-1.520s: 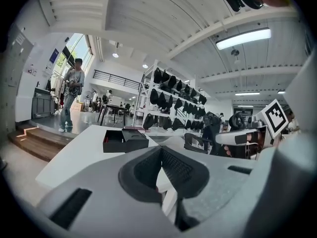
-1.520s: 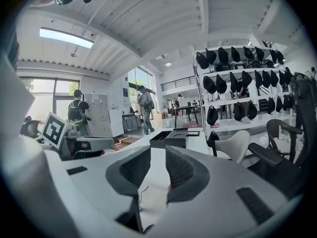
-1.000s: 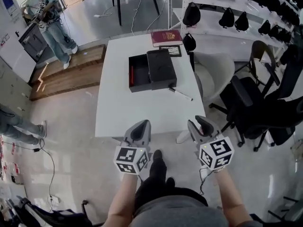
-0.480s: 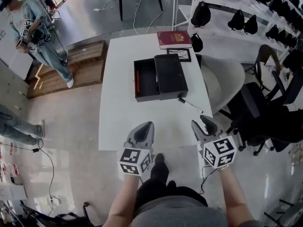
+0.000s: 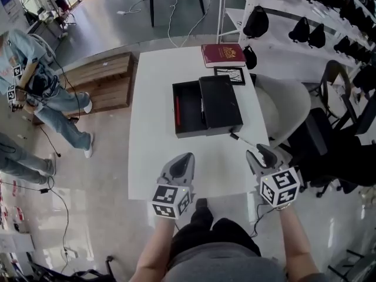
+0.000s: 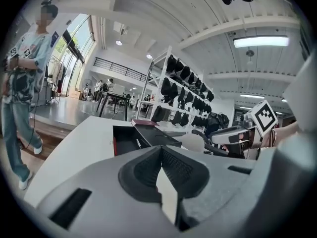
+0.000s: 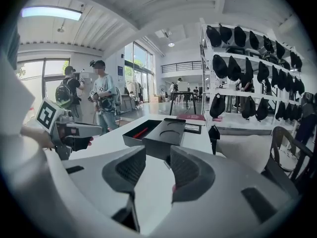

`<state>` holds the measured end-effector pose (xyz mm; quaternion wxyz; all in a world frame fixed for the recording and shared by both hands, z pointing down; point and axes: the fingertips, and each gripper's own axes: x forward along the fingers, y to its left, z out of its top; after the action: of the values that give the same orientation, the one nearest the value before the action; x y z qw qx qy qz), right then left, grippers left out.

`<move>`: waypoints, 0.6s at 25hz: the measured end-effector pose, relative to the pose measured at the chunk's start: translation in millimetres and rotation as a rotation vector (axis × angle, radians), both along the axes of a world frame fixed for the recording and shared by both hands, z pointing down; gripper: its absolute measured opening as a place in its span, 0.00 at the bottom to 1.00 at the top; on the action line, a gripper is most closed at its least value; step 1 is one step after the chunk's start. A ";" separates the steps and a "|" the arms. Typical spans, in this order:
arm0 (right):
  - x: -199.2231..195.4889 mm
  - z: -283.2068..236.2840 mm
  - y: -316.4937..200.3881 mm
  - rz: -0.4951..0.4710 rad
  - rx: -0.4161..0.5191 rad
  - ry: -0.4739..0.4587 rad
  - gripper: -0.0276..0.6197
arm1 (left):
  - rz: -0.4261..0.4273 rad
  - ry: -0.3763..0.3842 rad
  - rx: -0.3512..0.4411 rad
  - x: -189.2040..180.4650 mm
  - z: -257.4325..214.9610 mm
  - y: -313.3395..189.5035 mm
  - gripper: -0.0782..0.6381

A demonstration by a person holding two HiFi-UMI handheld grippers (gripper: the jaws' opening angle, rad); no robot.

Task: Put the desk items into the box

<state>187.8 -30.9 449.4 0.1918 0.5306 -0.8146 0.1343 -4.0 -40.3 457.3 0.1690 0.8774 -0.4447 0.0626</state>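
The left tongs were closed and empty, their pads meeting at the tips. The right tongs stood open, their jaws having just been opening, and nothing was between them. Both hung over the near edge of the white table, well apart from the box, which sat in the middle of the table with its tray open.

I judged this to be the approach step, with no item picked yet. The nearest loose item was the marker, which lay on the table just ahead of the right tongs and near the front right corner of the lid. The next move probably called for bringing the open right jaws across this thin body, closing on it firmly, and carrying it left to the open tray. The marker is slim and could roll, so a low, square grip seemed wise.

Counted:
- one box and one lid, which lay against the box's right side
- one red pen already inside the box
- one marker outside the box
- one red book at the far edge
- one small black-framed card in front of the book

A second thin light pen seemed to lie in the tray, but I could not be sure.
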 end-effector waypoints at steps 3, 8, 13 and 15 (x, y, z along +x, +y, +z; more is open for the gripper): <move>2.8 4.4 -8.2 0.004 -0.012 0.004 0.29 | 0.007 -0.007 -0.001 0.1 1.0 -7.3 0.12; 4.8 15.1 -17.4 -0.006 -0.047 0.025 0.29 | 0.010 -0.013 -0.010 -0.2 0.1 -16.1 0.12; 9.9 27.0 -31.5 -0.038 -0.076 0.063 0.29 | 0.002 -0.014 -0.019 2.4 0.9 -26.5 0.12; 12.9 33.1 -34.9 -0.063 -0.100 0.074 0.29 | -0.002 -0.015 -0.024 5.8 1.7 -29.3 0.12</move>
<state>200.6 -65.8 482.5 0.2522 0.4989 -0.8156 0.1493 1.7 -69.7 459.0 0.1761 0.8743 -0.4462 0.0745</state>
